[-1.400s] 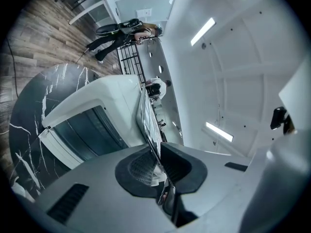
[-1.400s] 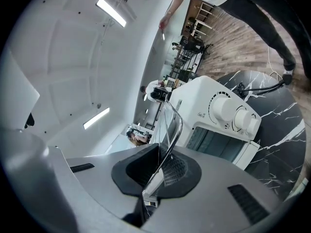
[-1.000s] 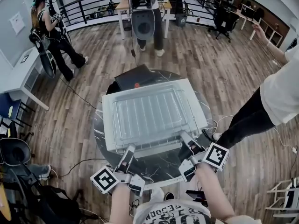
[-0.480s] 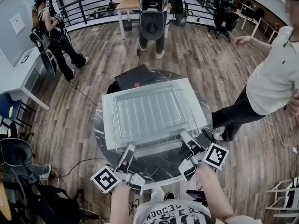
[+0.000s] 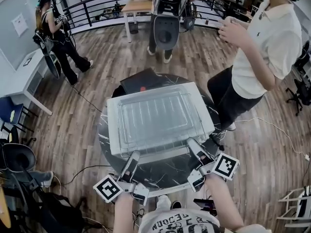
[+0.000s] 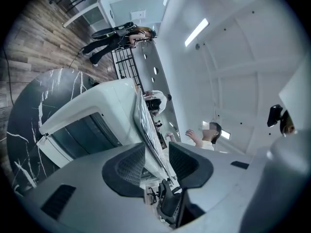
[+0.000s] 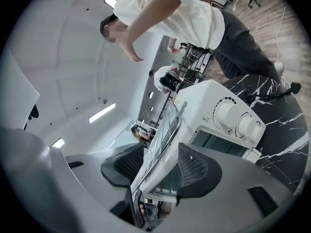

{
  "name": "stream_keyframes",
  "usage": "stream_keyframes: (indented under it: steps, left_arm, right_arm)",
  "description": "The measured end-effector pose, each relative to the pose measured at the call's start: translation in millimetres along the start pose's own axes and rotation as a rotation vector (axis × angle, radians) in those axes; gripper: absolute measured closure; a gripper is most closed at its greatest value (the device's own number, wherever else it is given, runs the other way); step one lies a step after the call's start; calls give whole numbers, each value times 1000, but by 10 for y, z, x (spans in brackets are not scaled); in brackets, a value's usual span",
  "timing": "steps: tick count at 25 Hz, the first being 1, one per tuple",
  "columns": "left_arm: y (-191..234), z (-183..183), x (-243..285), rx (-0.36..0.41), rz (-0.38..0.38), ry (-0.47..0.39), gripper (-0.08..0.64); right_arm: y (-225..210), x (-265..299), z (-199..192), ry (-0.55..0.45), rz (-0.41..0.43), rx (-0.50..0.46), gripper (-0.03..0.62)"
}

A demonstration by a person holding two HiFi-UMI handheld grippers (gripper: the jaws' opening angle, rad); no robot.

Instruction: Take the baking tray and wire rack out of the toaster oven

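Baking tray [image 5: 121, 130] carrying wire rack [image 5: 155, 118] sits atop toaster oven [image 5: 208, 114] on bench [image 5: 167, 172]; left claw [image 5: 134, 154] and right claw [image 5: 191, 141] at oven's front, jaws just opened, tray rim loose between them.

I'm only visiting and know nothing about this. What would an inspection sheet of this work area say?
Surface: round black marble table.
Job's things: baking tray with wire rack on it, atop the white toaster oven.
Clutter: black flat device behind the oven.
Grippers: left gripper and right gripper, jaws have just been opening, tray's front edge between them, not gripped.
Cables: a cable trailing across the wood floor.
Surroundings: three people standing nearby.
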State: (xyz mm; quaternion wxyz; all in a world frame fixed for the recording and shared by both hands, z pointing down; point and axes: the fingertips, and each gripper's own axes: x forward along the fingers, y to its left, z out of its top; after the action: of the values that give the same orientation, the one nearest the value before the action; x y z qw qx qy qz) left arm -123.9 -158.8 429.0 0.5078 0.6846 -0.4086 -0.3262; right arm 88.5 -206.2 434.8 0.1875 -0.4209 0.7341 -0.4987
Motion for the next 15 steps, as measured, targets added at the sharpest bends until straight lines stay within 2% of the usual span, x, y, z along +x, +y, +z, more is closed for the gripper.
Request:
stream_keyframes:
  steps: [15]
  left_arm:
    - [-70,-166,-438,3,39,-59,428]
  right_arm:
    - [-111,-581,8,-26,-35,15,399]
